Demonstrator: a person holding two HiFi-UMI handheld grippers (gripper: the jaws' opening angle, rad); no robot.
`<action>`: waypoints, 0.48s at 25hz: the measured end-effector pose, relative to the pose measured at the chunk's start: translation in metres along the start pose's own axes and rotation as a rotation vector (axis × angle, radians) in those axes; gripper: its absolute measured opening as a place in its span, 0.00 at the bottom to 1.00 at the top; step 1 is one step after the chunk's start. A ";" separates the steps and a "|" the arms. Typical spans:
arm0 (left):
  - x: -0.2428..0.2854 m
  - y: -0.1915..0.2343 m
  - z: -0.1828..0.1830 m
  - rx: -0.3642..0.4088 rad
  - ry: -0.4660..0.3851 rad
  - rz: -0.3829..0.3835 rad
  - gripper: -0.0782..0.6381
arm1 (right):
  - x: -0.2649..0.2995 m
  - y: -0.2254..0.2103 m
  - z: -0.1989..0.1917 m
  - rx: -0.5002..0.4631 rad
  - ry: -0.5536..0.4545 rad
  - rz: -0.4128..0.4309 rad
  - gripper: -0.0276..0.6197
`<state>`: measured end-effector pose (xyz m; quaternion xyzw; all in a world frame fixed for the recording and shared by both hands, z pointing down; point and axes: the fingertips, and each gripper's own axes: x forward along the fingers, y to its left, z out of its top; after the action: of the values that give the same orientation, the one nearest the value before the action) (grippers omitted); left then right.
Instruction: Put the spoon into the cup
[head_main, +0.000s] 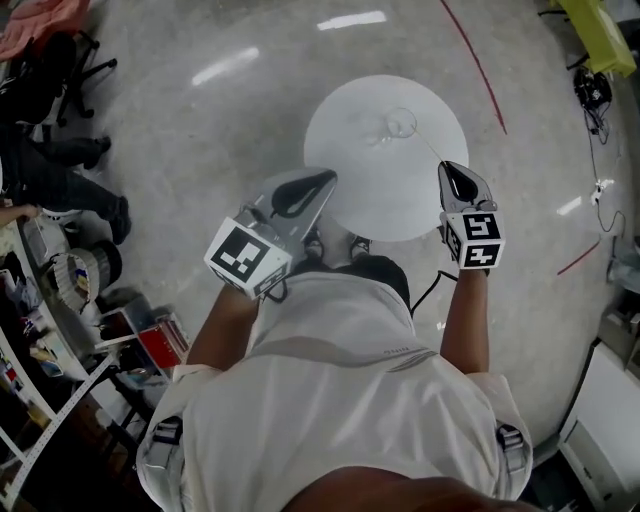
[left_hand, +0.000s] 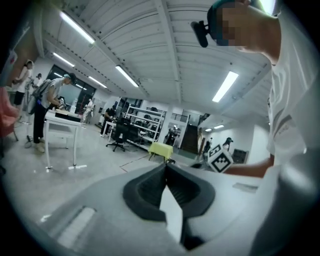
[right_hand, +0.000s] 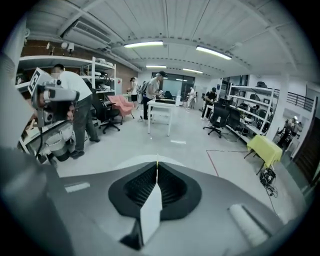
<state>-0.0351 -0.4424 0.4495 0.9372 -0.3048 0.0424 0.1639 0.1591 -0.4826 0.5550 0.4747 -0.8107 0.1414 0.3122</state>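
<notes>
A clear glass cup (head_main: 400, 122) stands on the far part of a round white table (head_main: 390, 205). A thin spoon (head_main: 428, 146) runs as a fine line from the cup's rim to my right gripper (head_main: 448, 168). That gripper is shut on the spoon's near end. In the right gripper view only a pale sliver of the spoon (right_hand: 157, 160) pokes out past the right gripper (right_hand: 157, 168), and the cup is hidden. My left gripper (head_main: 328, 177) hangs over the table's left edge. It is shut (left_hand: 166, 166) with nothing in it.
Cluttered benches, a chair and a seated person (head_main: 60, 170) fill the left side. A yellow-covered table (head_main: 600, 35) and cables (head_main: 595, 95) lie at the far right, and red tape (head_main: 480, 70) crosses the floor. My feet stand at the table's near edge.
</notes>
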 end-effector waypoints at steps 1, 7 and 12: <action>0.001 0.004 0.000 -0.012 -0.005 0.019 0.11 | 0.015 -0.004 -0.006 -0.010 0.022 0.006 0.06; 0.022 0.015 -0.005 -0.033 0.018 0.095 0.11 | 0.092 -0.021 -0.048 -0.082 0.173 0.085 0.06; 0.033 0.015 -0.014 -0.031 0.037 0.140 0.11 | 0.133 -0.021 -0.070 -0.198 0.257 0.128 0.06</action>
<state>-0.0165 -0.4675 0.4727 0.9101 -0.3670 0.0665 0.1806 0.1558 -0.5472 0.6919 0.3672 -0.8026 0.1400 0.4488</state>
